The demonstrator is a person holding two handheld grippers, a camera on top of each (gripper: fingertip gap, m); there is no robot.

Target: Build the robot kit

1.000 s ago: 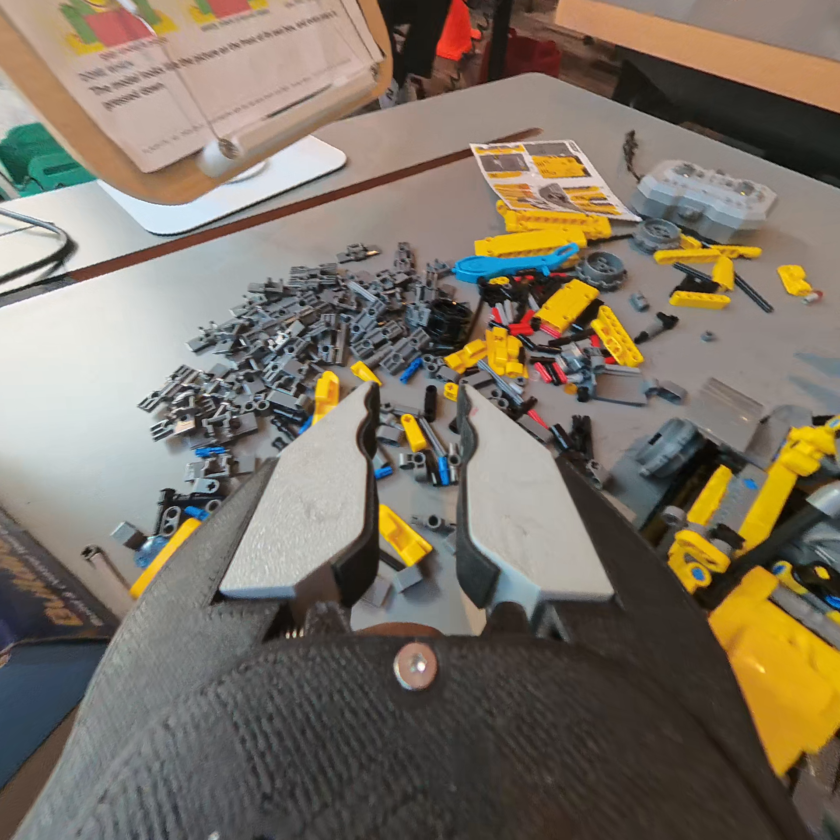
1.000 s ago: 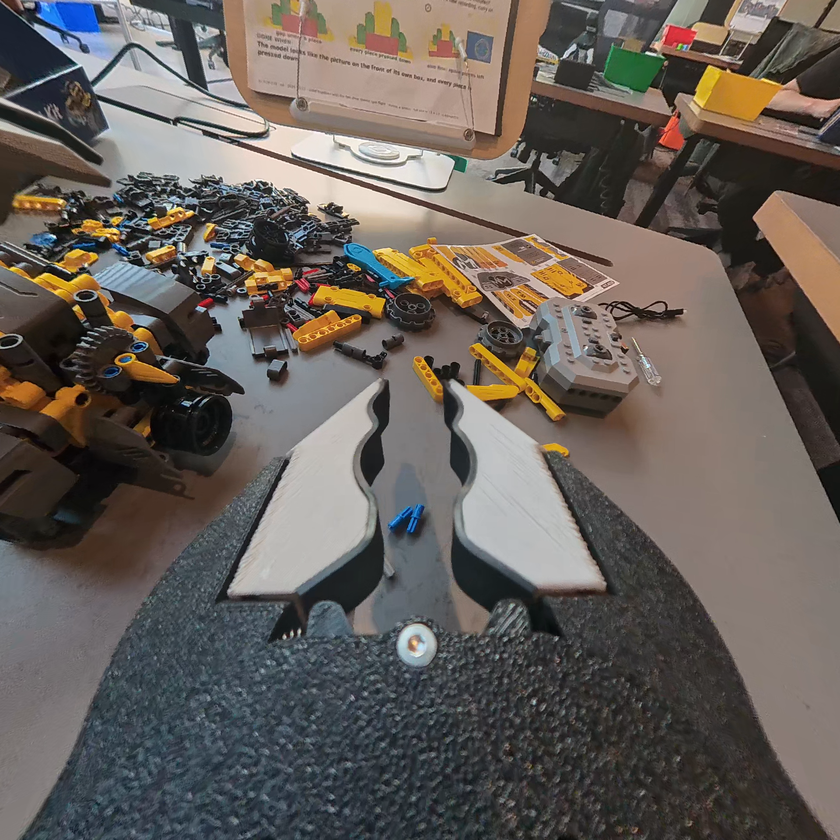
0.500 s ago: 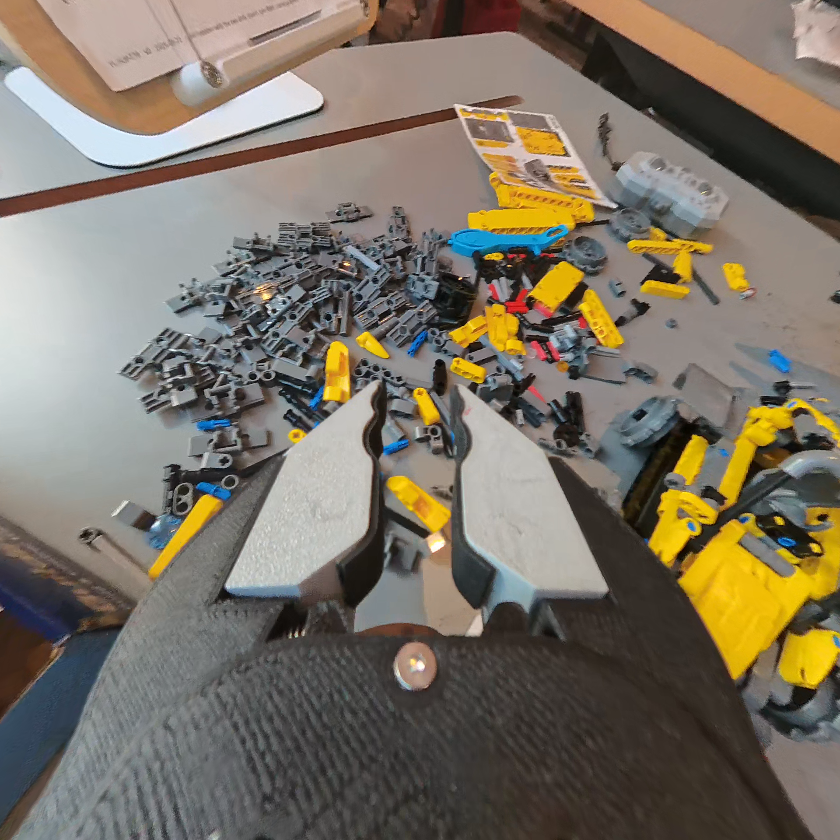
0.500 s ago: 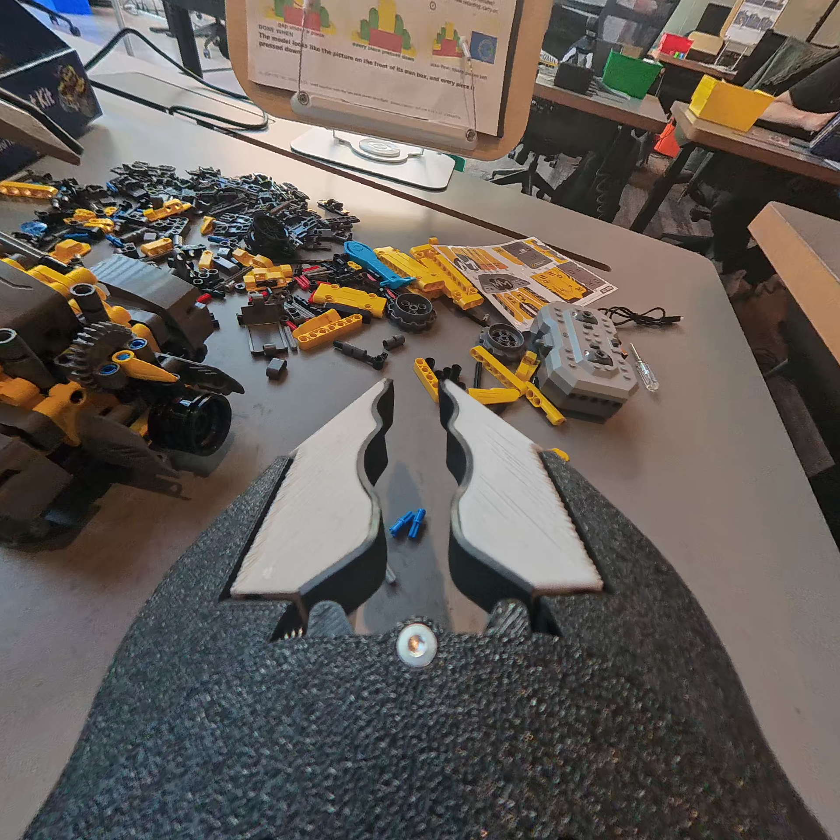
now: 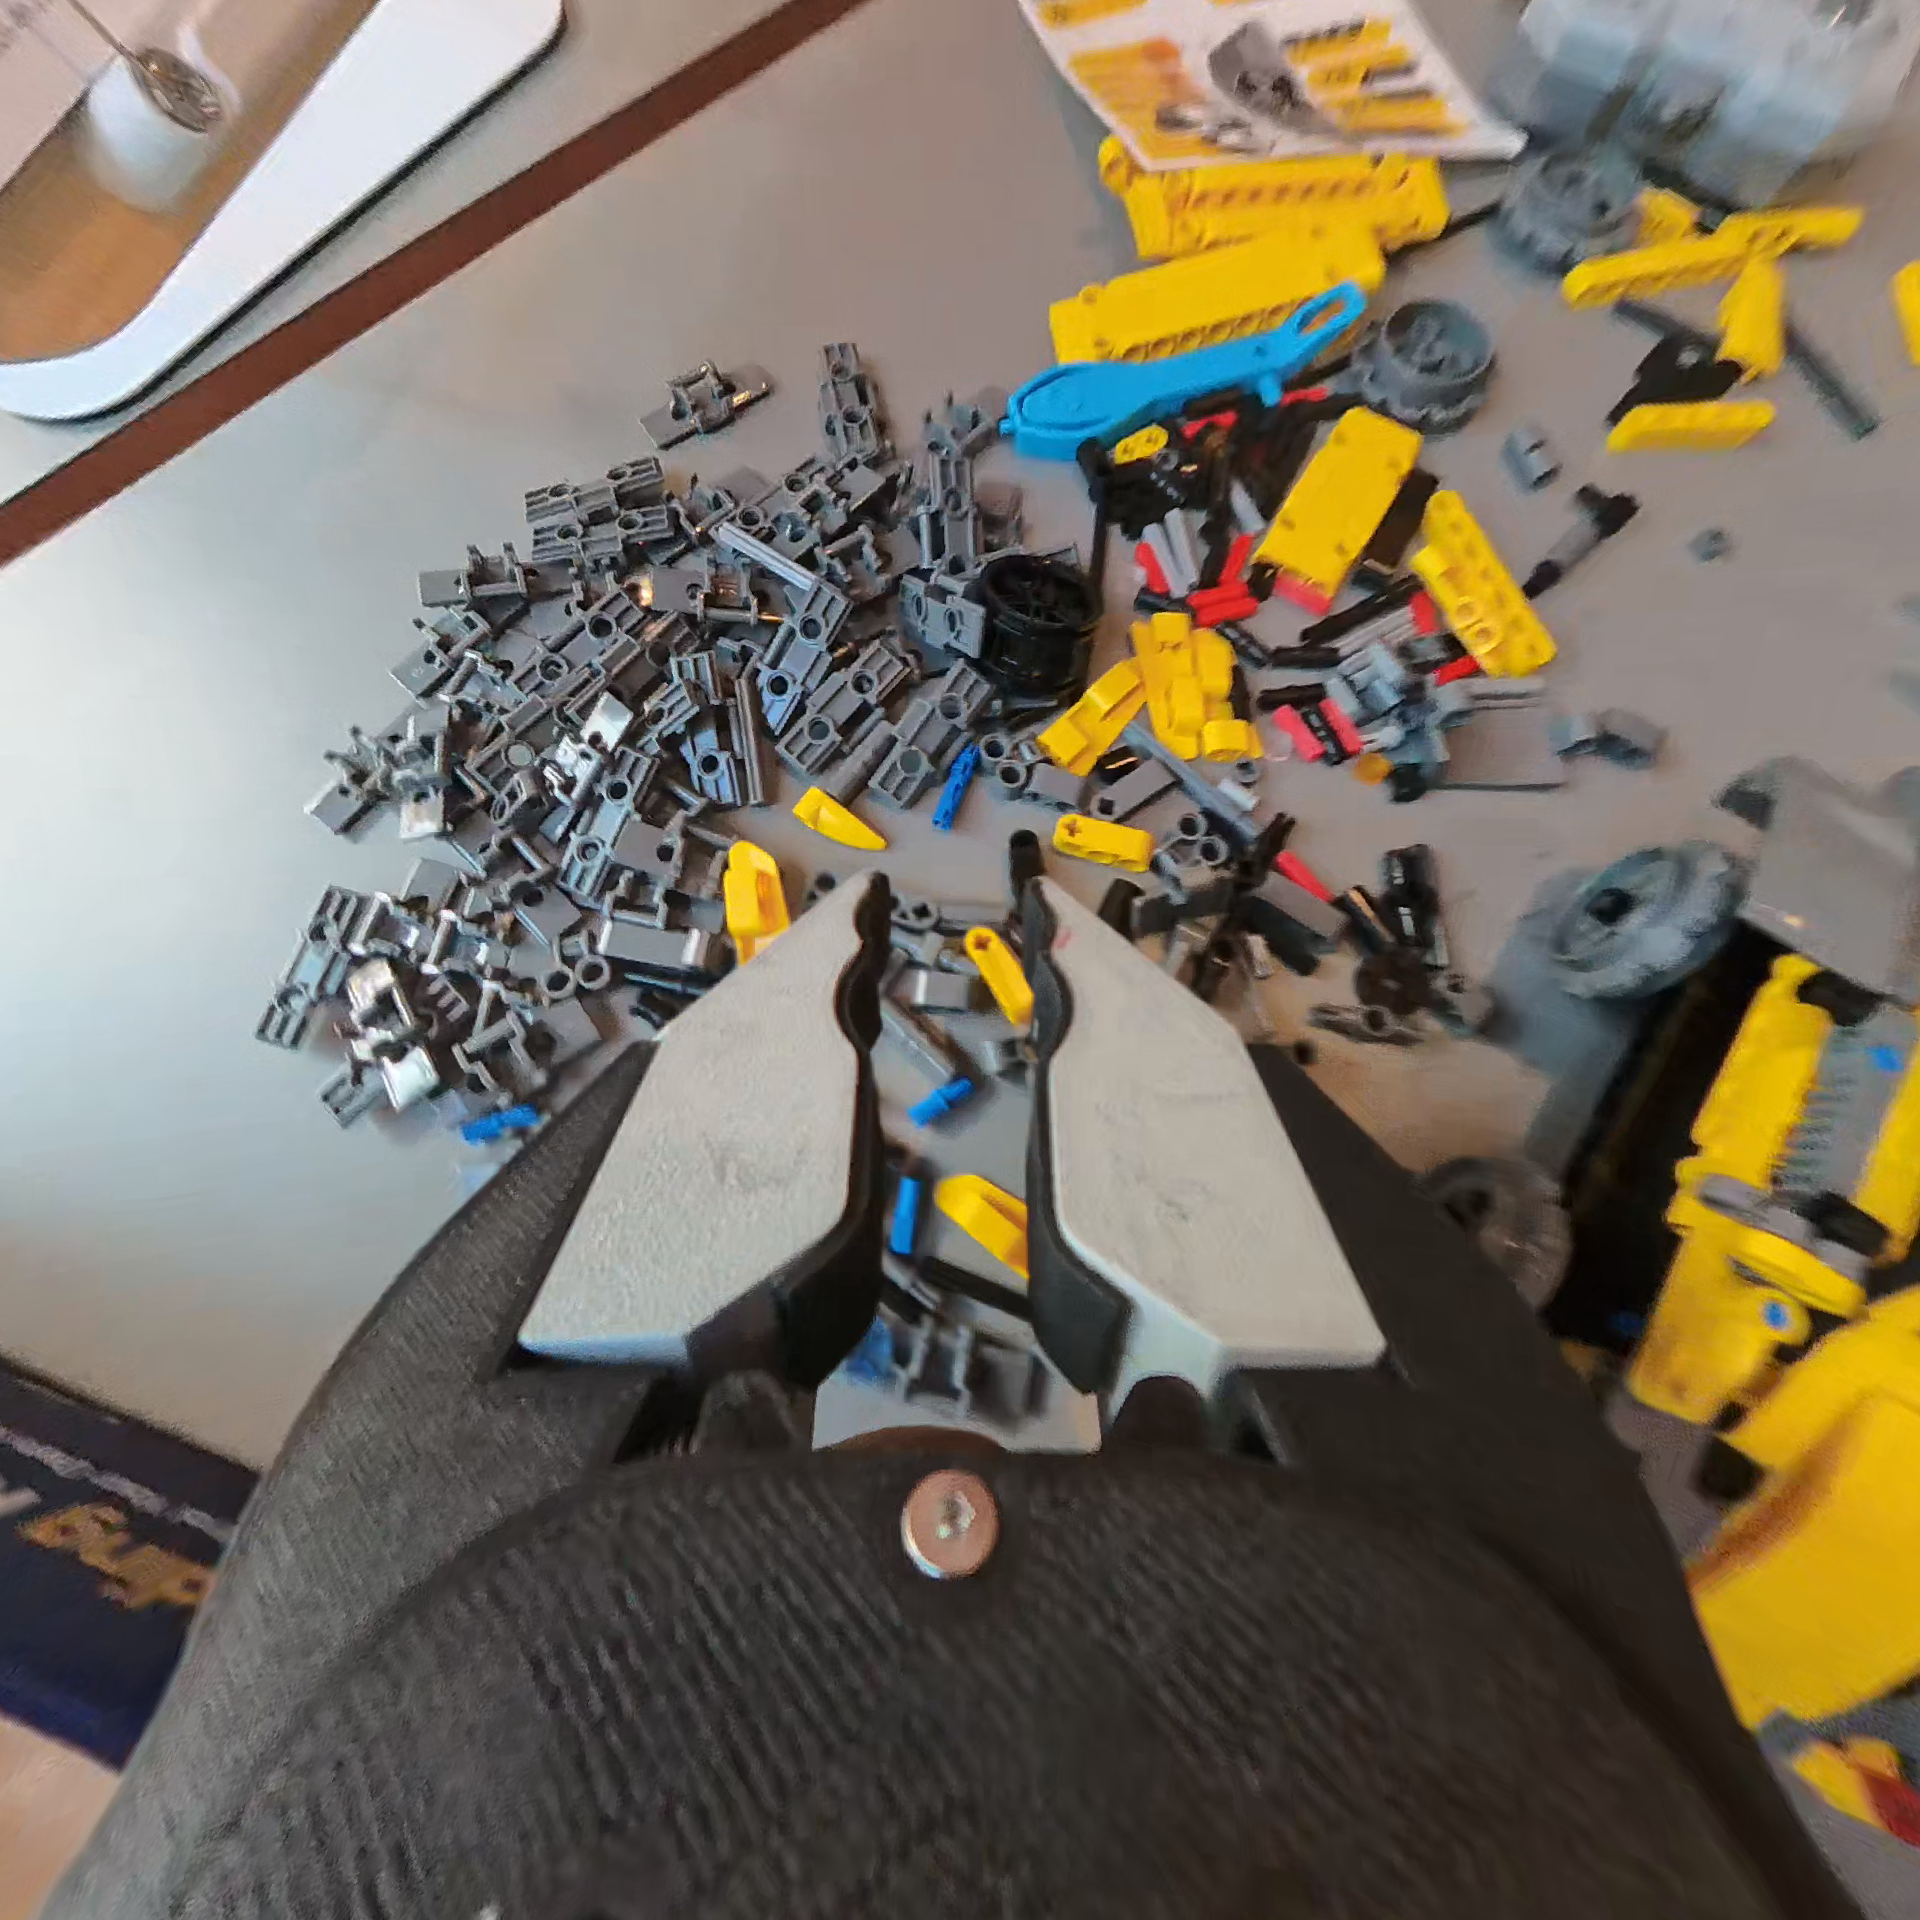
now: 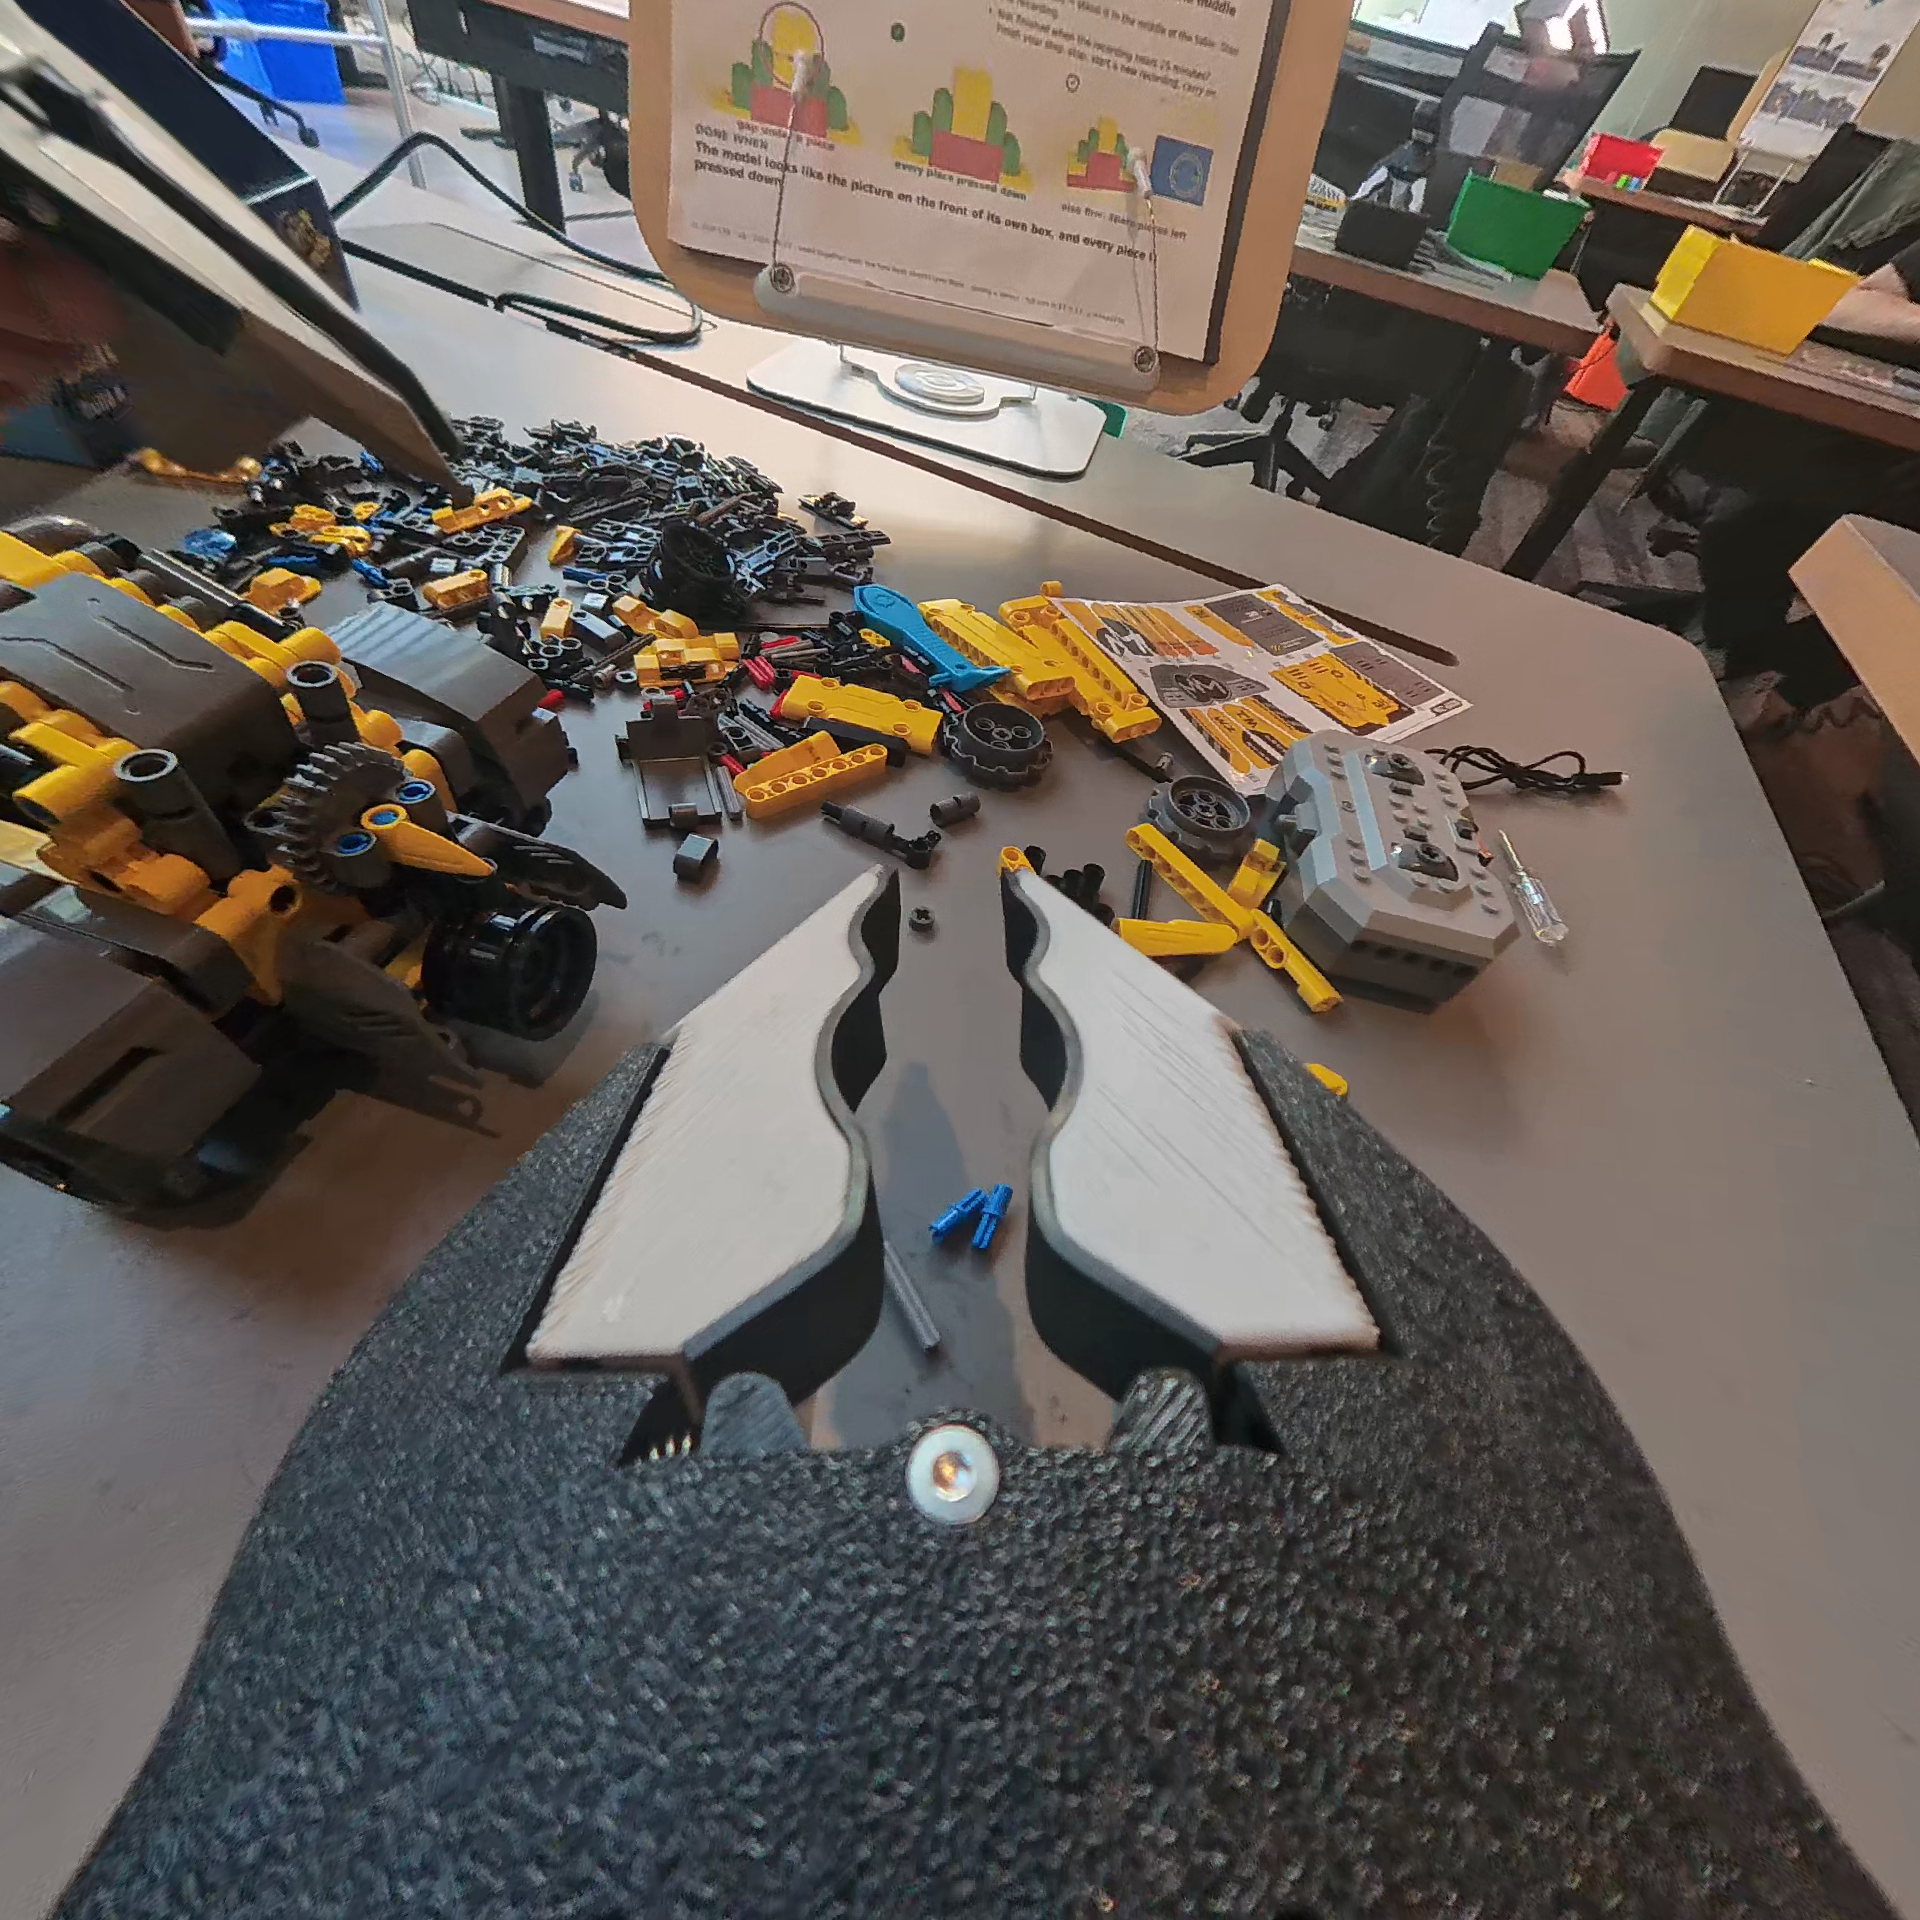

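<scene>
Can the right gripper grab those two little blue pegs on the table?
Probably yes. The right gripper is open, and the blue pegs lie on bare table right between its jaws, with only a thin grey rod beside them.

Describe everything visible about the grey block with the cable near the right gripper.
The grey block is a chunky, light grey plastic unit with bevelled corners, a studded top and two dark round sockets. It lies flat on the table, ahead and right of the right gripper. A thin black cable trails from its far side. Yellow beams touch its near-left edge; a small clear-handled screwdriver lies alongside.
</scene>
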